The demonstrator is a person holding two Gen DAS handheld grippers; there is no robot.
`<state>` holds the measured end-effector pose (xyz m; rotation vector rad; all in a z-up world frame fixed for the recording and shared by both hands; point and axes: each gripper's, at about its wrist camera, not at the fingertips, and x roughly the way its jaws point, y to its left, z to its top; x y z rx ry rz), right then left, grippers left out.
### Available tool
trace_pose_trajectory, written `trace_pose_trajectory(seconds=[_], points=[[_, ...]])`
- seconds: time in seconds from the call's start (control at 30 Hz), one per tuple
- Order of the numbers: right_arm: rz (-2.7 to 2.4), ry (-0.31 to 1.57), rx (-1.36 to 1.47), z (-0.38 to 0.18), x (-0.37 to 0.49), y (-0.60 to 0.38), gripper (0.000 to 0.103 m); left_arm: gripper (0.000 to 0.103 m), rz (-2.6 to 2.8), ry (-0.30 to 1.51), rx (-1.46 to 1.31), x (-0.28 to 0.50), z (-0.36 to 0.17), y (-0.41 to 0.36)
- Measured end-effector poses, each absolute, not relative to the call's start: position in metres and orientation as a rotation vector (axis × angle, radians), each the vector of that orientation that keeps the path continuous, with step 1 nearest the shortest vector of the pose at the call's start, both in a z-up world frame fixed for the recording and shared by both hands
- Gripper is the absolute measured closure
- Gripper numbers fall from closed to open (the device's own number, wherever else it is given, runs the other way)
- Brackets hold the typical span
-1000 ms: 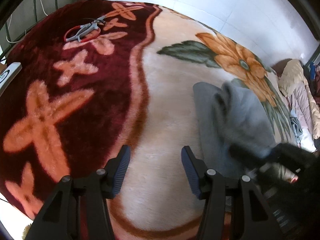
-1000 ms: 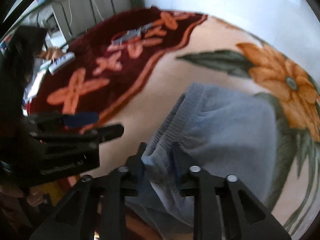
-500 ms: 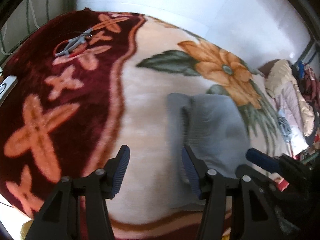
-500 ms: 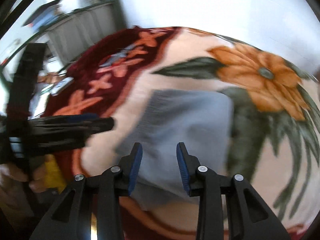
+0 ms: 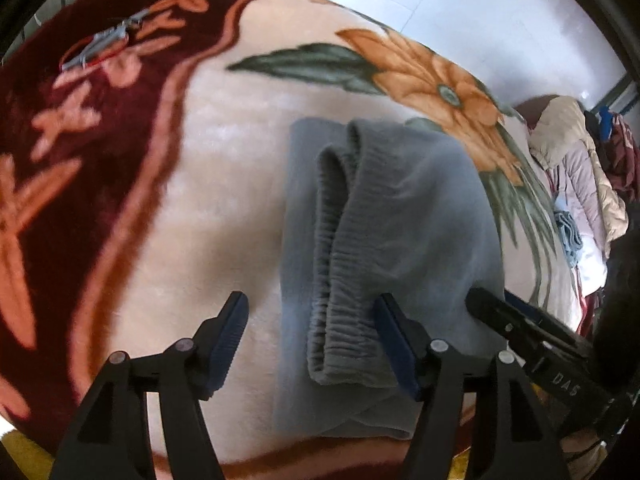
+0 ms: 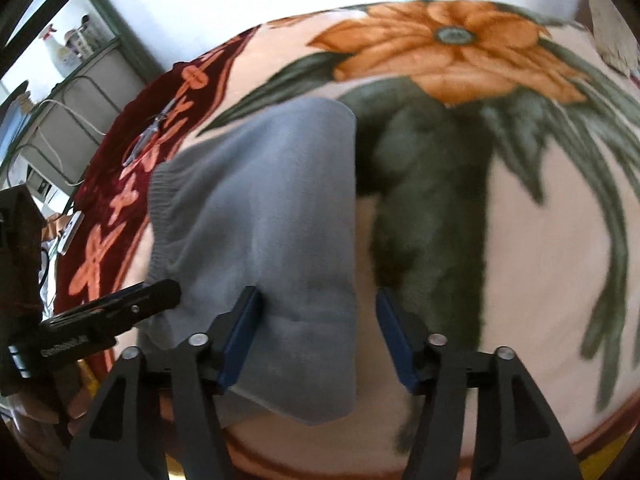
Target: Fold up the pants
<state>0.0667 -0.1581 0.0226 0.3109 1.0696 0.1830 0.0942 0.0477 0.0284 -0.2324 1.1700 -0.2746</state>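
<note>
Both jaws opening over folded pants point(image 5: 400, 220).

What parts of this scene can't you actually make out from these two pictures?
- The grey pants: the near end is hidden behind the left gripper in the left view.
- How many layers the pants are folded into: not visible in either view.
- The small metal tool with a red loop on the blanket: too small and blurred to name.
- The pile of clothes: cut off by the right edge, left view.
- The shelf items: too small and blurred, right view.
</note>
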Motion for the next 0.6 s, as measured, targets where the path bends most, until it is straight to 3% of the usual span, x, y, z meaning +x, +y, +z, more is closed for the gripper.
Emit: trace_pose_trajectory(seconds=[0.2, 0.3, 0.33, 0.4, 0.43, 0.6], points=[[0.229, 1.079, 0.423, 0.008, 0.071, -0.168, 0.031, 0.03, -0.288, 1.168, -0.264, 0.102, 0.021, 0.048], [0.272, 1.069, 0.424, 0.009, 0.072, -0.165, 0.046, 0.031, -0.302, 1.158, -0.273, 0.102, 0.02, 0.046], [0.291, 1.065, 0.436, 0.009, 0.072, -0.164, 0.059, 0.04, -0.319, 1.154, -0.275, 0.102, 0.02, 0.044], [0.31, 1.059, 0.45, 0.011, 0.072, -0.163, 0.068, 0.058, -0.364, 1.16, -0.319, 0.102, 0.02, 0.042], [0.322, 1.041, 0.44, 0.014, 0.07, -0.163, 0.075, 0.062, -0.36, 1.158, -0.327, 0.102, 0.021, 0.042], [0.298, 0.933, 0.344, 0.052, 0.061, -0.161, 0.08, 0.074, -0.386, 1.103, -0.313, 0.097, 0.039, 0.035]])
